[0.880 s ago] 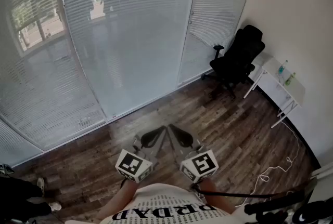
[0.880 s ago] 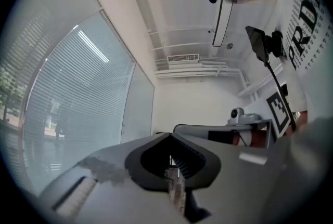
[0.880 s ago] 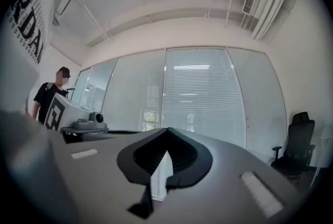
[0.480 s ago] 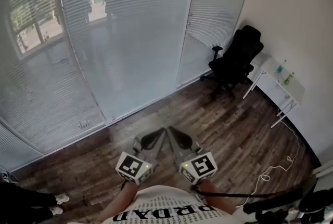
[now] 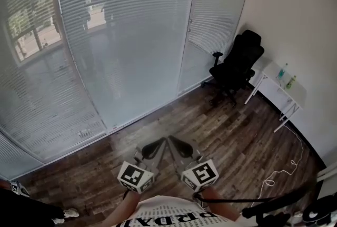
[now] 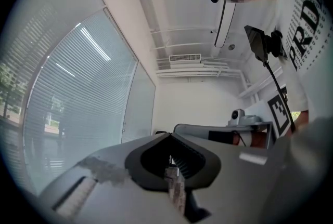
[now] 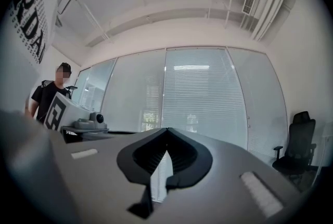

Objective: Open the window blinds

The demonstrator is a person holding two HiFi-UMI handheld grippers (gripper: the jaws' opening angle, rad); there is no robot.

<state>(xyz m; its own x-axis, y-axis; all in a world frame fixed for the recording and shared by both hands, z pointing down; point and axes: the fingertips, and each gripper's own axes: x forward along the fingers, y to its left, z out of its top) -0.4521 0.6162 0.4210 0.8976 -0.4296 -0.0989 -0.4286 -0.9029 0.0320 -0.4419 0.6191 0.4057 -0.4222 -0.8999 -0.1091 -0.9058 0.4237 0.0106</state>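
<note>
Both grippers sit slightly lower in the frame than before. At bottom centre, the grey left gripper [image 5: 154,148] and grey right gripper [image 5: 179,146] each have their jaws pressed together on nothing. Past the dark wooden plank floor [image 5: 210,131], white slatted window blinds [image 5: 121,31] span the upper left and centre, well apart from both grippers.

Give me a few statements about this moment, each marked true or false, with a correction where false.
1. The blinds hang lowered across the glass panels. True.
2. The right gripper is clamped on a blind cord. False: its jaws are together with nothing between them.
3. The left gripper is wide open. False: it is shut and empty.
4. A black office chair stands near the white table. True.
</note>
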